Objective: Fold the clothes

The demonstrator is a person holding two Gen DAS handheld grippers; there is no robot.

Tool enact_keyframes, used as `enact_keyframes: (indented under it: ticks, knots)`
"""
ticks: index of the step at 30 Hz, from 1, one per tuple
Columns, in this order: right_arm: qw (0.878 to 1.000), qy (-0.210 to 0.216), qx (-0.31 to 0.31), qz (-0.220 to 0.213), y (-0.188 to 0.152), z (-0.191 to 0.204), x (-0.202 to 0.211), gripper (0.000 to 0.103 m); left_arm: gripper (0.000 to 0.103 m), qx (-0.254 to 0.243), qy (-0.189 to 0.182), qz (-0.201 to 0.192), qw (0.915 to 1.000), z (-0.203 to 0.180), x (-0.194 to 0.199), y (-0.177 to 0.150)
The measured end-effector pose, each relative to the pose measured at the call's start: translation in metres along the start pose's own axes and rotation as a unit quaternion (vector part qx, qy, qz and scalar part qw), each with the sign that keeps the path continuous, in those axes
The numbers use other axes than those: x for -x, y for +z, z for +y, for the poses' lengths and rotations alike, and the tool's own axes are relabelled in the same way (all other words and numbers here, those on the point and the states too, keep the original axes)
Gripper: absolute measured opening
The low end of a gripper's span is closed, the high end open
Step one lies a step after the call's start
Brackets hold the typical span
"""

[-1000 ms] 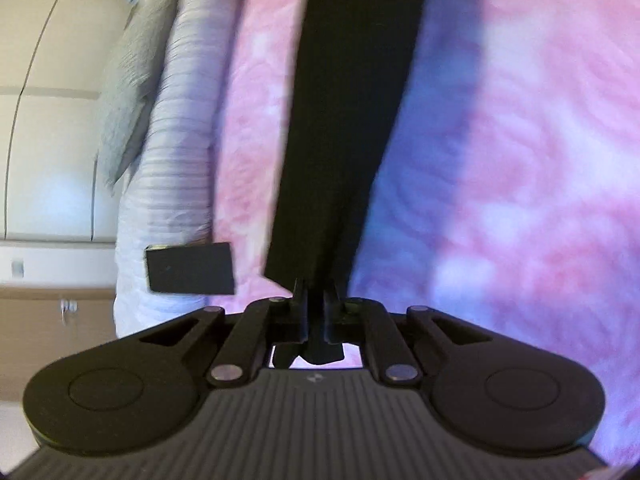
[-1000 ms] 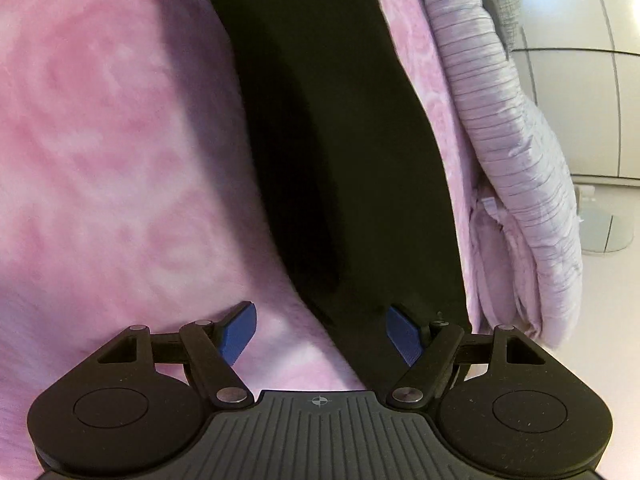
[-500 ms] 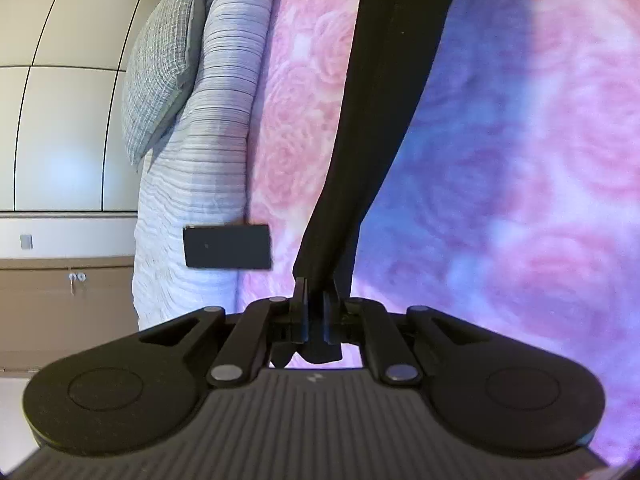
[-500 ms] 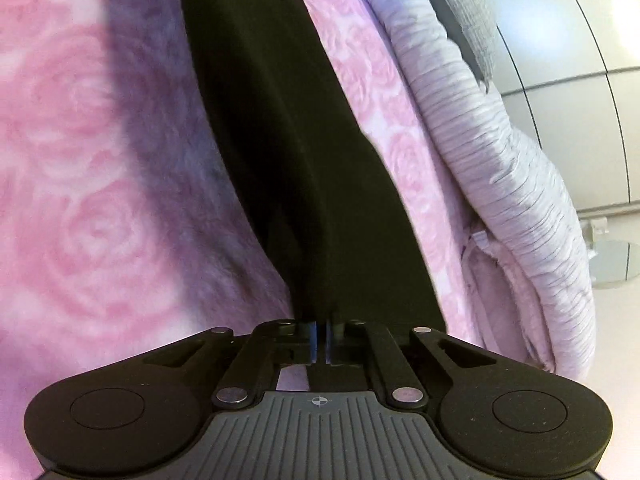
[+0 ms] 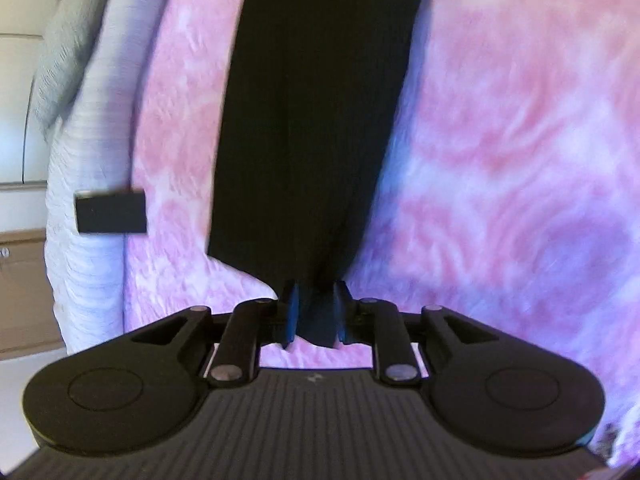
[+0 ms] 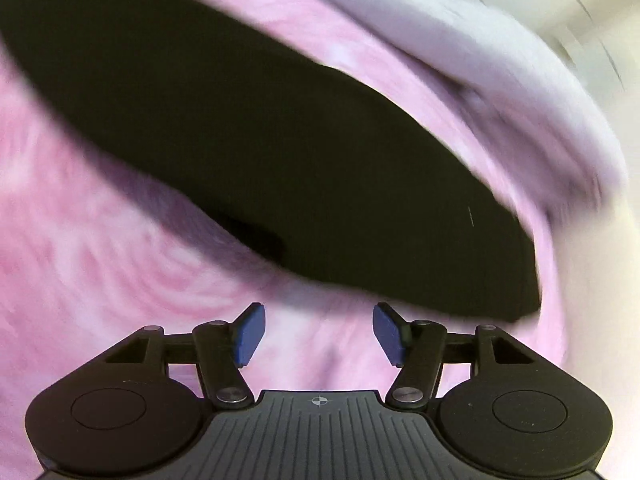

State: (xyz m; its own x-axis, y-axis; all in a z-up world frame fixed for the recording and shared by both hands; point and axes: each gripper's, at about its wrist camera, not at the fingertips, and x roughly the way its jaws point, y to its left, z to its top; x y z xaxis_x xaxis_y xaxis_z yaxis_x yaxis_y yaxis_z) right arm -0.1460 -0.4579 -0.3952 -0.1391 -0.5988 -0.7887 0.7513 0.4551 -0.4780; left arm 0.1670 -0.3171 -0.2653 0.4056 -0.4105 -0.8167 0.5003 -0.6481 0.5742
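Left wrist view: the left gripper point(image 5: 316, 316) has a corner of the black garment point(image 5: 320, 120) between its blue pads, and the jaws are opening; the pads appear to have just come off the cloth, probably to let the fold settle. The garment lies as a long strip on the pink rose-patterned blanket point(image 5: 500, 160). In the right wrist view the right gripper point(image 6: 319, 334) is also opening, with nothing between its fingers; the garment point(image 6: 280, 152) lies just beyond its tips, flat on the blanket point(image 6: 100, 280). Count: one garment, one blanket, one pale striped quilt point(image 5: 92, 152) along the edge, two grippers.
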Motion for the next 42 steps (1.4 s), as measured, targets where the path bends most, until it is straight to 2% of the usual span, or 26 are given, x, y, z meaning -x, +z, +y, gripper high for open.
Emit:
enact_keyframes:
  ticks: [2,3,4,5,7,10,13,16,18,19,20,23,26,27,28,29,32,37,39,42]
  knots:
    - [0.994,0.005,-0.106,0.010,-0.006,0.000,0.011,0.060,0.018,-0.010,0.000,-0.051,0.9987,-0.004,0.019,0.026]
    - [0.988,0.004,-0.153,0.013,-0.009,0.002,0.016,0.060,0.022,-0.014,-0.002,-0.079,0.9968,-0.009,0.026,0.043]
    - [0.982,0.002,-0.188,0.013,-0.007,0.002,0.019,0.060,0.032,-0.017,-0.008,-0.112,0.9936,-0.016,0.032,0.066]
    - [0.975,0.000,-0.221,0.013,-0.005,0.002,0.021,0.060,0.036,-0.020,-0.014,-0.144,0.9893,-0.024,0.037,0.088]
    - [0.963,-0.007,-0.270,0.008,-0.004,0.004,0.026,0.060,0.036,-0.025,-0.027,-0.205,0.9780,-0.041,0.048,0.133]
    - [0.949,-0.019,-0.314,-0.002,-0.007,0.004,0.033,0.060,0.037,-0.034,-0.045,-0.273,0.9604,-0.078,0.054,0.205]
    - [0.937,-0.022,-0.348,-0.012,-0.012,-0.001,0.037,0.060,0.038,-0.060,-0.041,-0.312,0.9474,-0.116,0.051,0.270]
    - [0.928,-0.017,-0.371,-0.022,-0.020,-0.007,0.038,0.060,0.036,-0.099,-0.036,-0.316,0.9430,-0.141,0.038,0.320]
    - [0.924,-0.016,-0.381,-0.025,-0.028,-0.005,0.038,0.060,0.030,-0.096,-0.035,-0.311,0.9449,-0.138,0.031,0.334]
    - [0.921,-0.014,-0.387,-0.026,-0.031,-0.005,0.037,0.060,0.011,-0.095,-0.035,-0.308,0.9459,-0.137,0.028,0.341]
    - [0.919,-0.011,-0.394,-0.027,-0.032,-0.005,0.035,0.060,0.002,-0.086,-0.037,-0.307,0.9472,-0.131,0.027,0.346]
    - [0.910,0.009,-0.412,-0.042,-0.027,-0.003,0.032,0.060,0.001,-0.019,-0.057,-0.305,0.9505,-0.090,0.034,0.351]
    - [0.901,0.026,-0.425,-0.077,-0.013,-0.001,0.029,0.060,0.001,0.036,-0.084,-0.299,0.9497,-0.052,0.030,0.356]
    - [0.897,0.026,-0.433,-0.083,-0.007,-0.001,0.025,0.063,0.001,0.052,-0.094,-0.297,0.9489,-0.040,0.028,0.358]
    - [0.892,0.027,-0.442,-0.089,0.000,-0.001,0.021,0.077,0.001,0.069,-0.104,-0.294,0.9476,-0.028,0.027,0.360]
    - [0.888,0.024,-0.450,-0.092,0.006,-0.002,0.016,0.082,0.001,0.081,-0.110,-0.293,0.9464,-0.020,0.026,0.362]
    - [0.880,0.021,-0.465,-0.095,0.025,-0.004,-0.003,0.085,0.001,0.086,-0.109,-0.299,0.9443,-0.014,0.027,0.364]
    - [0.895,0.003,-0.434,-0.100,0.060,0.000,-0.034,0.085,0.001,0.084,-0.108,-0.312,0.9400,-0.013,0.026,0.360]
    - [0.903,-0.024,-0.420,-0.091,0.069,-0.001,-0.049,0.085,0.001,0.084,-0.107,-0.317,0.9386,-0.012,0.024,0.359]
    - [0.912,-0.083,-0.398,-0.056,0.060,-0.008,-0.065,0.085,0.001,0.075,-0.104,-0.318,0.9394,-0.016,0.017,0.361]
